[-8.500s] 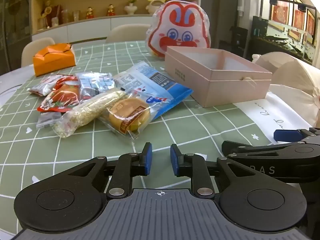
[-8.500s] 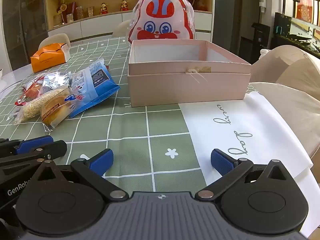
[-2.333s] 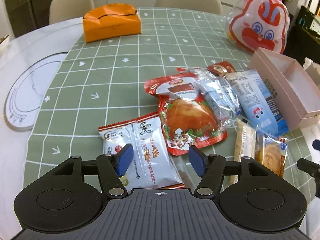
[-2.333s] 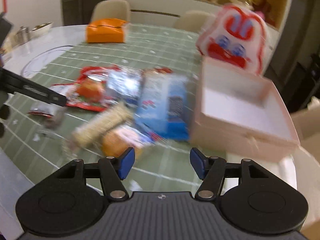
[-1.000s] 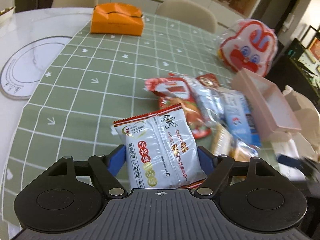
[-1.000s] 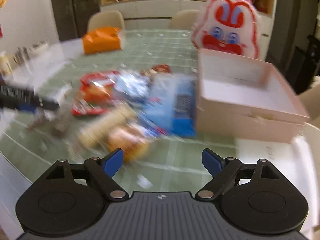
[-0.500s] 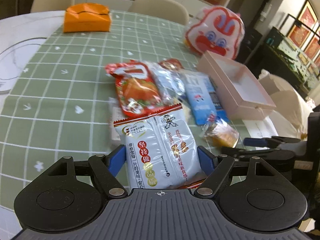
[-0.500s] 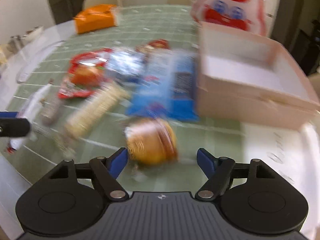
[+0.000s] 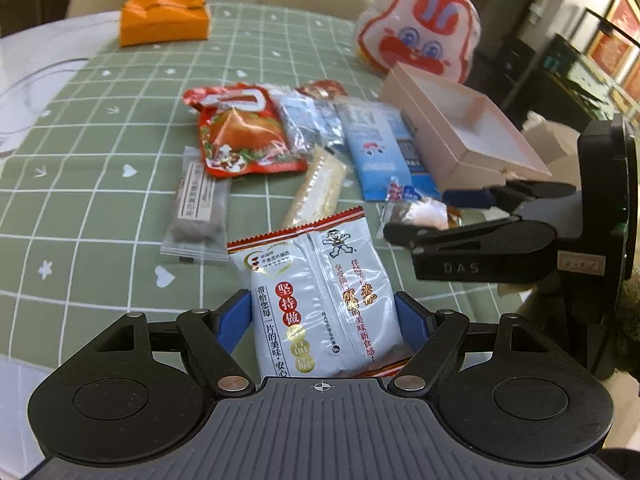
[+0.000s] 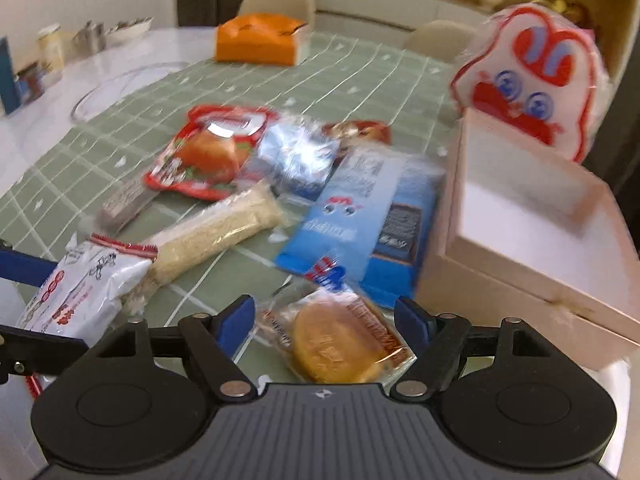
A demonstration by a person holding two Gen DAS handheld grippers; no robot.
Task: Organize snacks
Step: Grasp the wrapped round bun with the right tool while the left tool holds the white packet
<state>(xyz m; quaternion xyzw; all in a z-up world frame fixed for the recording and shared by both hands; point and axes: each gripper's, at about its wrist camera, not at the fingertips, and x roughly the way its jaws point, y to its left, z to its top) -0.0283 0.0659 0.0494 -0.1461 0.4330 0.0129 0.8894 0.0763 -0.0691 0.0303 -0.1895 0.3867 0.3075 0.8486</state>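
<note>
My left gripper is shut on a white snack packet with a red zigzag edge, held above the green checked tablecloth. The same packet shows at the lower left of the right wrist view. My right gripper stands open around a round golden cake in a clear wrapper that lies on the cloth; the wrapper edges reach close to both pads. In the left wrist view that gripper sits at the cake, just before the open, empty pink box.
More snacks lie in a heap: a red chicken packet, a silver packet, a blue packet, an oat bar and a grey bar. A rabbit-shaped bag stands behind the box. An orange box sits far back.
My left gripper has carried the white packet rightward, toward the pile and the right gripper. My right gripper has dropped and rolled so the round cake now lies between its fingers.
</note>
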